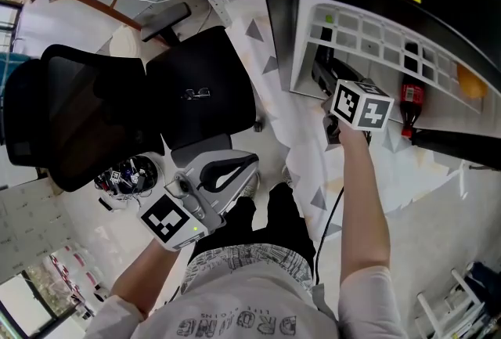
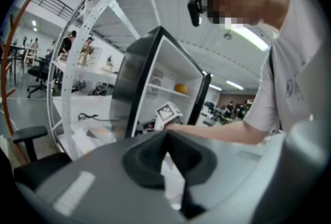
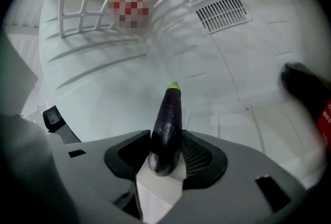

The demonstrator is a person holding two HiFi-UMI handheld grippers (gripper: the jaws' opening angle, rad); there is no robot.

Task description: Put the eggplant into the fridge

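Inside the fridge (image 3: 129, 78), the right gripper (image 3: 166, 141) pinches the eggplant (image 3: 168, 119) between its jaws, stem pointing far; the left gripper (image 2: 165, 137) has its jaws together, empty.

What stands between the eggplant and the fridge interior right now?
Nothing visible. The right claw holds the eggplant inside the fridge, with bare white wall ahead; a dark object sits off to the right, clear of its path.
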